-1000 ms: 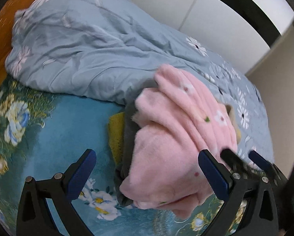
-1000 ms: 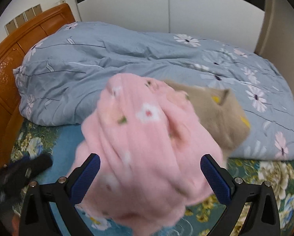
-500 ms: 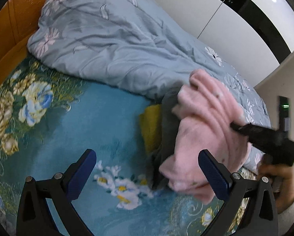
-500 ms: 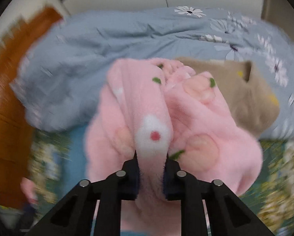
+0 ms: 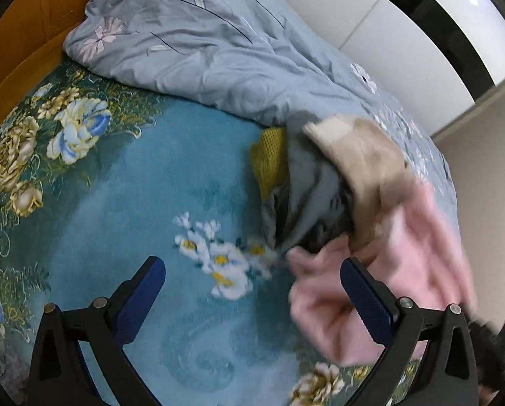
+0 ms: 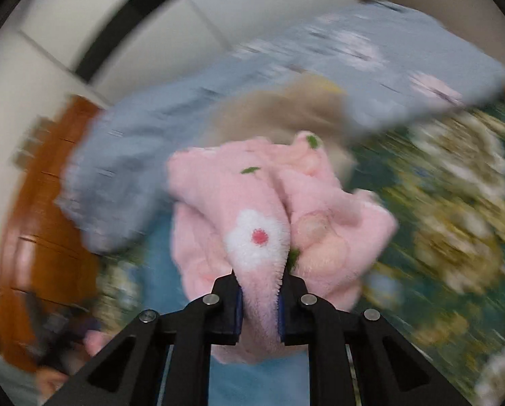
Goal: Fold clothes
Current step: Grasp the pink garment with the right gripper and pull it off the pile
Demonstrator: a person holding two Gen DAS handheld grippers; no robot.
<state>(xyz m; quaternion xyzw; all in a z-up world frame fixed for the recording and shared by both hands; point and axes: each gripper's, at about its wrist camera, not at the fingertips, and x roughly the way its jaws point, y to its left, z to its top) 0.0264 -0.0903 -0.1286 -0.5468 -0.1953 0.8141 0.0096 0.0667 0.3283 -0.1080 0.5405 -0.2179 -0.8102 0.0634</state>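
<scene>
The left gripper (image 5: 252, 291) has a black angular frame, silver round screws and dark blue ribbed pads on its jaws. The right gripper (image 6: 259, 301) looks alike: black frame, silver screws, blue pad edges.

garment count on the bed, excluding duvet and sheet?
4 visible. Pink fleece garment clamped in the right gripper; beige garment draped over the grey garment; yellow garment beside the grey one. More may be hidden underneath.

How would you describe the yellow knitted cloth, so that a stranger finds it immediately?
Start at the rumpled grey-blue floral duvet on the bed. At its near edge lies a small clothes pile; the yellow ribbed knitted cloth peeks from beneath the crumpled grey garment. It is the pile's only yellow, ribbed piece.
</scene>
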